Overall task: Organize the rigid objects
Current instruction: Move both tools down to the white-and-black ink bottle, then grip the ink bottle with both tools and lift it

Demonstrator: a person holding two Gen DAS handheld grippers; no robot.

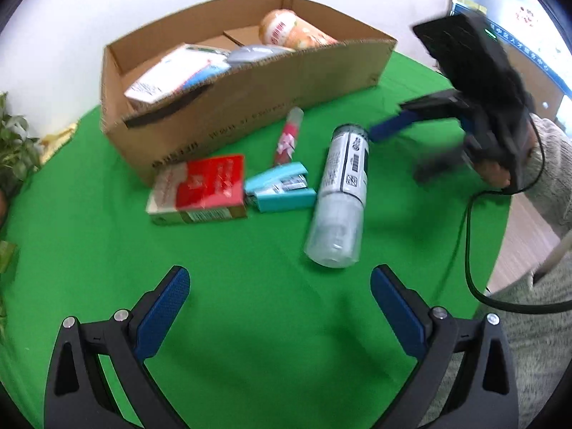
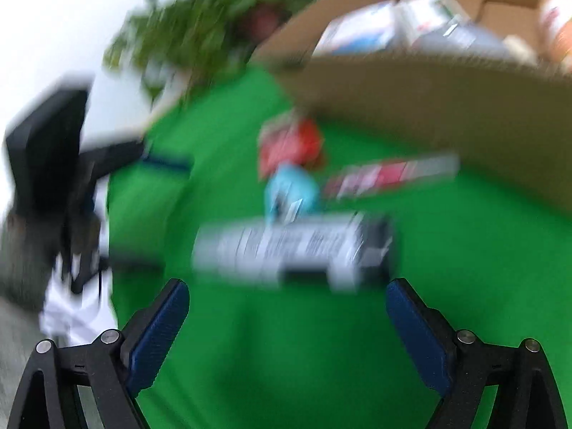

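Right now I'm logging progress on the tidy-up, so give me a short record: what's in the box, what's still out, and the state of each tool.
surface: green cloth
container: open cardboard box at the far side
in box: white carton, orange-labelled packet, a grey item
still on cloth: red box, turquoise stapler, pink tube, white canister lying on its side
left tool: open, empty
right tool: open, empty, canister just ahead
image quality: right wrist view heavily blurred
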